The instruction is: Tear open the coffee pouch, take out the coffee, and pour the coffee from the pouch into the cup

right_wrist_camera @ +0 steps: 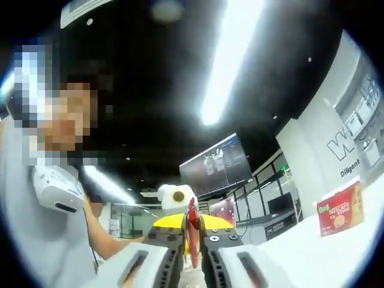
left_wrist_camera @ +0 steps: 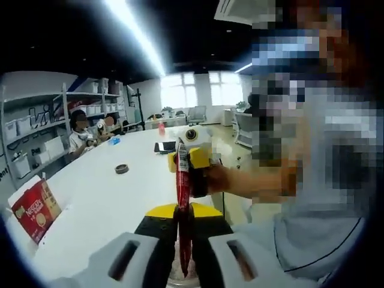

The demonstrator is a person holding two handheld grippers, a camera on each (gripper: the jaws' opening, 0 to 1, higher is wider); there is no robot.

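In the left gripper view the left gripper (left_wrist_camera: pixel 183 252) is clamped on the lower end of a red coffee stick pouch (left_wrist_camera: pixel 183 198) standing upright above the white table (left_wrist_camera: pixel 102 198), while the right gripper (left_wrist_camera: pixel 191 157), coming in from beyond, pinches the pouch's upper end. In the right gripper view the right gripper (right_wrist_camera: pixel 193 255) has its jaws closed on the same pouch (right_wrist_camera: pixel 192 231), seen edge-on. A red Nescafe box (left_wrist_camera: pixel 35 210) sits near the table edge, and a small round tin (left_wrist_camera: pixel 122 168) lies farther along the table
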